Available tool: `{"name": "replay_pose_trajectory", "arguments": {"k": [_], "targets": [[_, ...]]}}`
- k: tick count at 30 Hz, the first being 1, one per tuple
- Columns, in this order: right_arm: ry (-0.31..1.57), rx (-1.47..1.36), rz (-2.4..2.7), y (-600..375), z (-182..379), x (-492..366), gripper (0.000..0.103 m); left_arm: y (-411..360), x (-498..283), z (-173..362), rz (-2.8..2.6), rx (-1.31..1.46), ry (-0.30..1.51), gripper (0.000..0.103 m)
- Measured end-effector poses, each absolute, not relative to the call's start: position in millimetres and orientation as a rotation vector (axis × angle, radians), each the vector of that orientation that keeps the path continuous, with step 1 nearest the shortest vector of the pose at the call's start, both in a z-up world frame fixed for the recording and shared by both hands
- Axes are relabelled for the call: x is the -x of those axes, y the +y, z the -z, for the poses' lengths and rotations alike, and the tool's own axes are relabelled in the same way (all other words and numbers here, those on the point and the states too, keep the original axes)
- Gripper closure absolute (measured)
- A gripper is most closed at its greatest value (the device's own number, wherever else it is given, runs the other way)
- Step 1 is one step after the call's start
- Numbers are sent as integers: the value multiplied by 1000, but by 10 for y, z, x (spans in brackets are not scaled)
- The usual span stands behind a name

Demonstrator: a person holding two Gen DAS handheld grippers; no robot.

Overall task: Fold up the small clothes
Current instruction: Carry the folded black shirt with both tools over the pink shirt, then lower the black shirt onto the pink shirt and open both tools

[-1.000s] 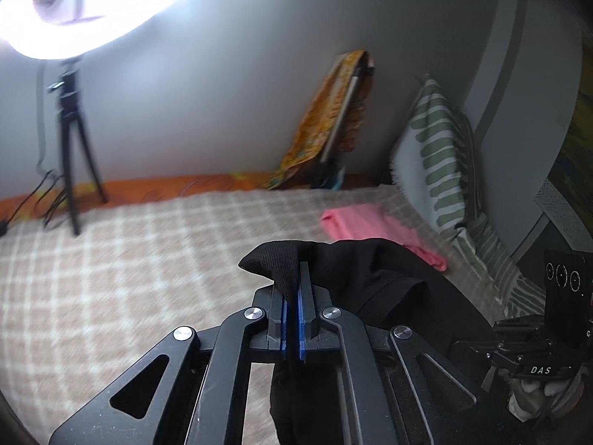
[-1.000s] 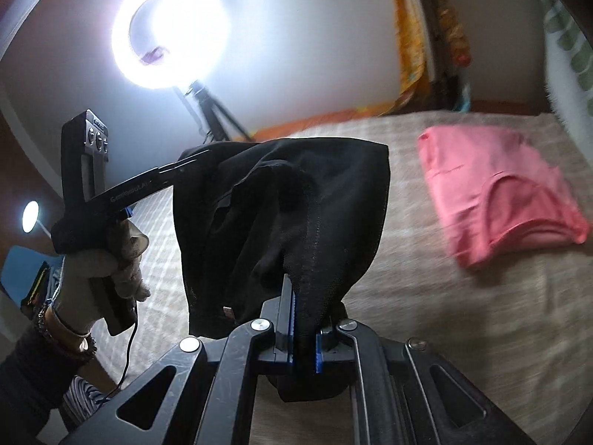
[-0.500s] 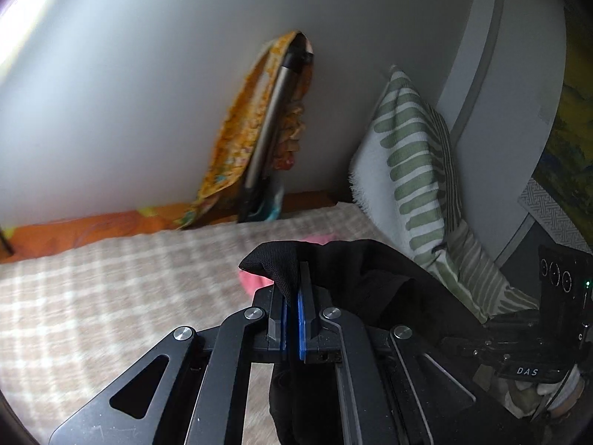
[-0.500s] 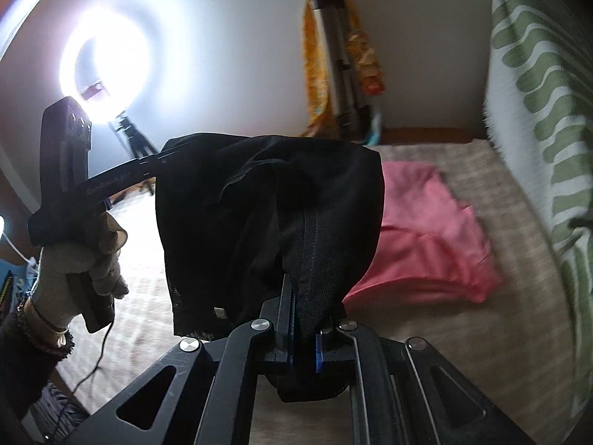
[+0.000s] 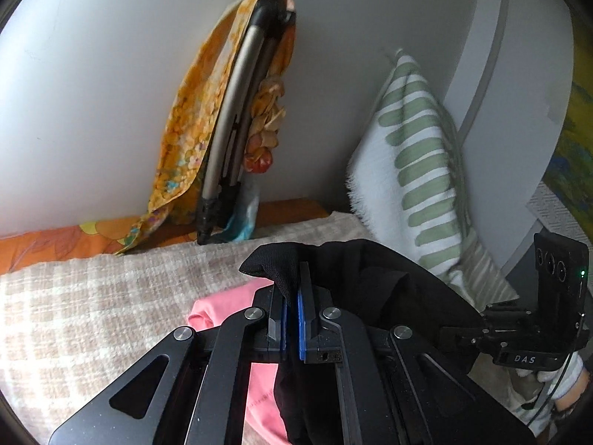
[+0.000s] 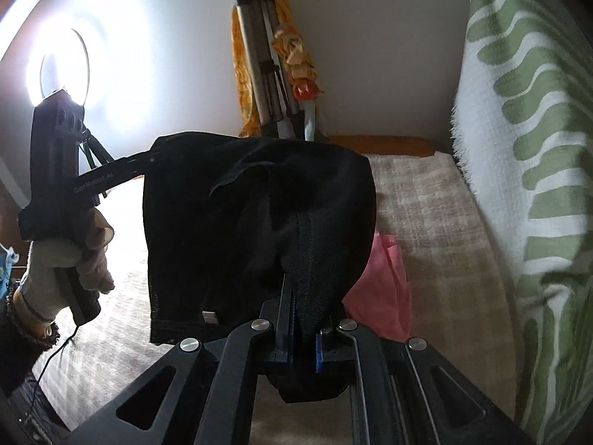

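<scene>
- Left claw (image 5: 291,298) w/ blue pads was clamped on a corner of the black knit fabric garment (image 5: 374,289); the pinched bit stuck up above the pads in a small fold.
- Right claw (image 6: 302,319) was clamped on another edge of the same black garment (image 6: 259,230), along a stitched seam running down into the pads.
- The garment hung stretched between both claws, above the beige-and-white checked woven bed cover (image 5: 92,307), lower hem loose w/ a small tag at the edge.
- In the right wrist view, the left claw's arm reached the garment's top left corner; a hand in a pale knit glove (image 6: 63,263) gripped that tool's handle, thin cable trailing below.
- Folded pink cotton garment (image 5: 222,307) lay on the bed cover right under the black garment, partly hidden by it in both views.
- White cushion w/ green leaf-shaped stripes and fringed edge (image 5: 411,170) stood past the black garment on the right, leaning vs. the wall.
- Folded grey metal tripod (image 5: 237,111) draped w/ orange floral cloth (image 5: 189,137) leaned on the white wall beyond the black garment.
- Lit round ring light (image 6: 63,63) glared behind the black garment's left side, right wrist view only.
- Orange patterned sheet (image 5: 48,241) showed along the bed's far edge, beyond the black garment.
</scene>
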State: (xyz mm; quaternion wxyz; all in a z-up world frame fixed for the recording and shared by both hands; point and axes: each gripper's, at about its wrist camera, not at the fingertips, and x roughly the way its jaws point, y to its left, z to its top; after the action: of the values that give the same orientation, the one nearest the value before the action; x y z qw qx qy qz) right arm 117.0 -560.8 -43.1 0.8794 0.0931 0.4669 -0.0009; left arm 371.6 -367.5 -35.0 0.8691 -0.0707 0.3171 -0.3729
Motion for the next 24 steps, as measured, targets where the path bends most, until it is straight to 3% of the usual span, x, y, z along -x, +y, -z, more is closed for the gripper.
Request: {"name": "replay_pose_trajectory", "arguments": {"k": [13, 21, 24], "targets": [[1034, -311, -53, -5953, 993, -1308, 97, -3729, -4133, 880, 699, 127, 759, 100], [1049, -318, 5, -6054, 1086, -1325, 94, -3652, -4182, 836, 631, 104, 779, 81], [1050, -295, 55, -6062, 1068, -1299, 81, -3589, -4153, 774, 622, 90, 772, 75]]}}
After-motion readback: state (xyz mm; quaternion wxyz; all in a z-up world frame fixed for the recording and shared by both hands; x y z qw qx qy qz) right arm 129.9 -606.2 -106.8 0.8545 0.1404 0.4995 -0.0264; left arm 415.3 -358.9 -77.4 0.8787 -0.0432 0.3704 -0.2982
